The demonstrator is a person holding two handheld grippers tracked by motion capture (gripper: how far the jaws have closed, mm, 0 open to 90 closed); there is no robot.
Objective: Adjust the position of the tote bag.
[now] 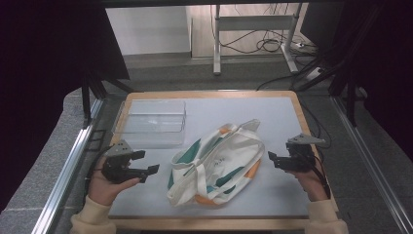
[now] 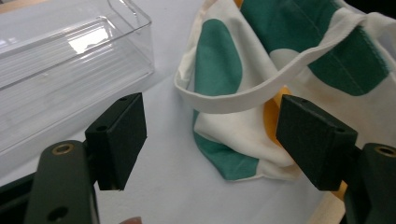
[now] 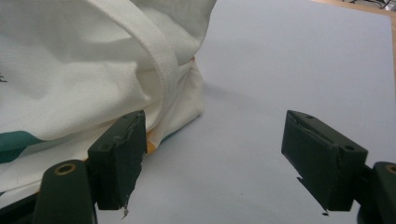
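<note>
We've got two grippers here, the left gripper [image 1: 148, 173] and the right gripper [image 1: 272, 160], both with fingers spread open and holding nothing. Between them, mid-worktop [image 1: 282, 117], lies one canvas tote bag [image 1: 219, 163]: cream with green and orange patches, crumpled flat, handles flopped loose. Farther back on the left sits one clear plastic bin [image 1: 153, 122].

A lab: black curtains [image 1: 48, 58], aluminium rails [image 1: 68, 165] (cables [image 1: 272, 44] trailing across the floor).
</note>
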